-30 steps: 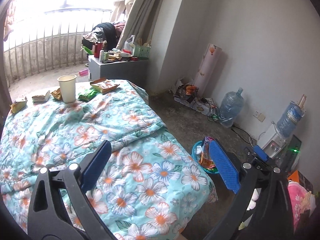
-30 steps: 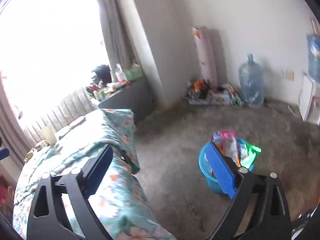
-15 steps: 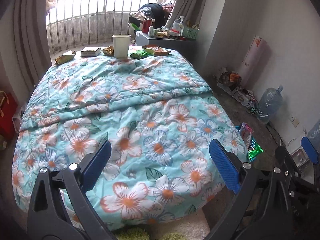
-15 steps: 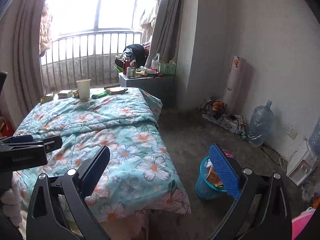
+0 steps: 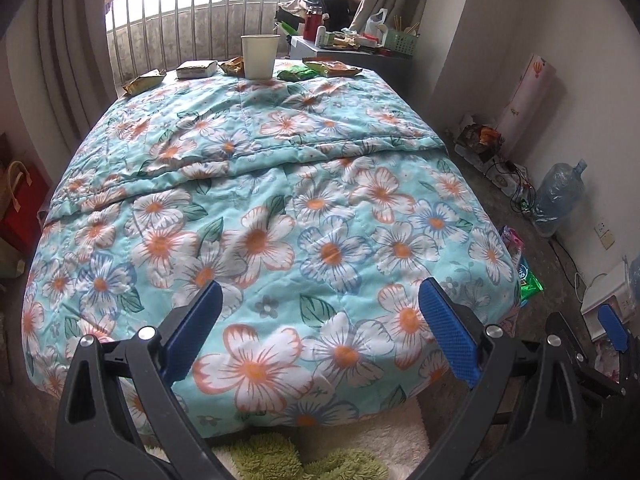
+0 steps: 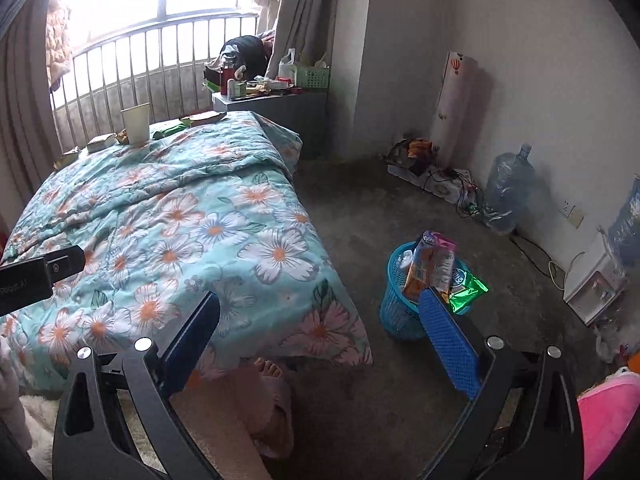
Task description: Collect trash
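Trash lies along the far edge of the floral bed (image 5: 280, 208): a white paper cup (image 5: 259, 56), a green wrapper (image 5: 297, 74), an orange snack packet (image 5: 332, 67), a flat box (image 5: 197, 69) and a yellow wrapper (image 5: 144, 81). The cup also shows in the right wrist view (image 6: 136, 123). A blue trash basket (image 6: 400, 312) stuffed with wrappers (image 6: 434, 264) stands on the floor right of the bed. My left gripper (image 5: 320, 324) is open and empty over the bed's near end. My right gripper (image 6: 320, 336) is open and empty, near the bed's corner and the basket.
A grey bedside cabinet (image 6: 276, 108) with bottles and a green basket stands beyond the bed. A water jug (image 6: 506, 192), power strips and cables lie along the right wall. A red bag (image 5: 20, 196) sits left of the bed. A person's bare foot (image 6: 268, 368) is on the floor.
Both grippers have pulled back and turned left: the left view now faces the whole bed from its foot, the right view shows bed and basket. Both stay open and empty.
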Demonstrator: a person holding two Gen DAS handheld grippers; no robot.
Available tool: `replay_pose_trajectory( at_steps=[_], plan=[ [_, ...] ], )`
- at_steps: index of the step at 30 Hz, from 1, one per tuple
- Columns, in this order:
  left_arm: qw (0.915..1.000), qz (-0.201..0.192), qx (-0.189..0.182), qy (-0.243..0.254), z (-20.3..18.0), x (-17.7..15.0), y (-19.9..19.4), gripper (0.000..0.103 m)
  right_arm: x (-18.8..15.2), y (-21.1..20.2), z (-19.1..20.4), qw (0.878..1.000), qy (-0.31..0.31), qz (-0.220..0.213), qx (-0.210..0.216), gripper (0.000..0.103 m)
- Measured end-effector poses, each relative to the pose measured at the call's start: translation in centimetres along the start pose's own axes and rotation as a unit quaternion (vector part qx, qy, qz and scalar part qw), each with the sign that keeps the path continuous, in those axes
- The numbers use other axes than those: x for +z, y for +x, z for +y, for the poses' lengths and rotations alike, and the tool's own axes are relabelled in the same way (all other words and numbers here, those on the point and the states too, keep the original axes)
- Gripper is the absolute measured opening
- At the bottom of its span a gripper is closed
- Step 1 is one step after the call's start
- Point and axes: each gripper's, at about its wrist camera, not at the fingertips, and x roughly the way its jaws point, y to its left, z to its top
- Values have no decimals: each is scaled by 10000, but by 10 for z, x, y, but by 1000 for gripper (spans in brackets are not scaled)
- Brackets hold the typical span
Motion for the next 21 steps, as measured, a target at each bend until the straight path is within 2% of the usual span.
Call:
replay_pose_trajectory(
  at_steps=[10,21],
  plan=[
    [9999,21,135,26,-2,0,2,94,2,-5,5,9989,-391,-156,-188,97],
    [9996,-35,245,138,-4,0,-2,94,7,-11,4,9986,-425,-244,-182,97]
  ],
)
